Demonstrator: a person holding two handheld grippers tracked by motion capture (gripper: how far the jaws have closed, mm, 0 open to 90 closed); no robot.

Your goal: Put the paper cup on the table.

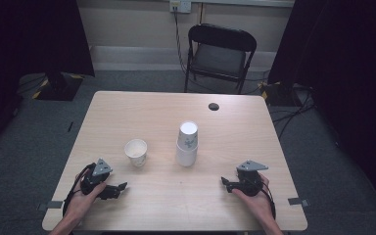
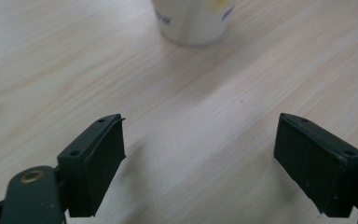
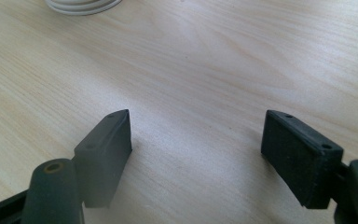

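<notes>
A single white paper cup (image 1: 136, 152) stands upright left of the table's middle. To its right is a stack of upside-down white paper cups (image 1: 187, 143). My left gripper (image 1: 123, 187) lies low at the front left, open and empty, pointing right; its own view has the single cup's base (image 2: 194, 21) at the top, beyond the jaws. My right gripper (image 1: 223, 182) rests at the front right, open and empty, pointing left. The stack's bottom rim (image 3: 81, 5) shows at the top left of the right gripper view.
The light wooden table (image 1: 152, 110) has a dark round cable hole (image 1: 214, 106) near its far edge. A black folding chair (image 1: 219, 56) stands behind the table. Cables run over the grey floor at the right.
</notes>
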